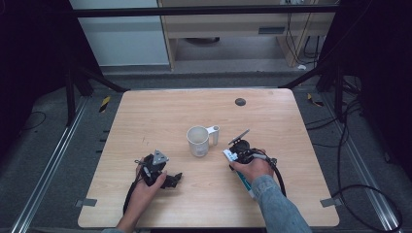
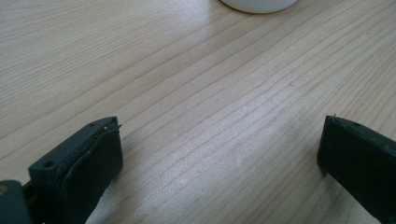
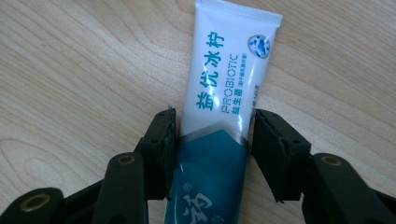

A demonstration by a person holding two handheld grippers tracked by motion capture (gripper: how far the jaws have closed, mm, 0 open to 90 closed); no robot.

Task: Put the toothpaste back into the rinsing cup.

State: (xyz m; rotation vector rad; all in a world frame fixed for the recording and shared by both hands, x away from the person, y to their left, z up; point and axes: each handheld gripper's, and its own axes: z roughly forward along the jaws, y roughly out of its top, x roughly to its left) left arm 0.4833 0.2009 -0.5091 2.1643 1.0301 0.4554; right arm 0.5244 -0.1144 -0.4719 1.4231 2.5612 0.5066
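Note:
A white and teal toothpaste tube (image 3: 224,70) lies flat on the wooden table (image 1: 160,111), its crimped white end pointing away from the camera. My right gripper (image 3: 212,114) straddles it, one jaw against each side where white meets teal. In the high view the right gripper (image 1: 235,154) sits just right of a white mug (image 1: 199,141), with the tube (image 1: 244,184) running under the hand. My left gripper (image 1: 174,178) rests low on the table at the front left, held by a hand. Its jaws (image 2: 222,123) stand wide apart over bare wood, with the mug's base (image 2: 259,4) ahead.
A small dark round disc (image 1: 240,102) is set in the table near its far edge. Black frame legs and cables stand on the floor around the table. Bare wood lies left of and behind the mug.

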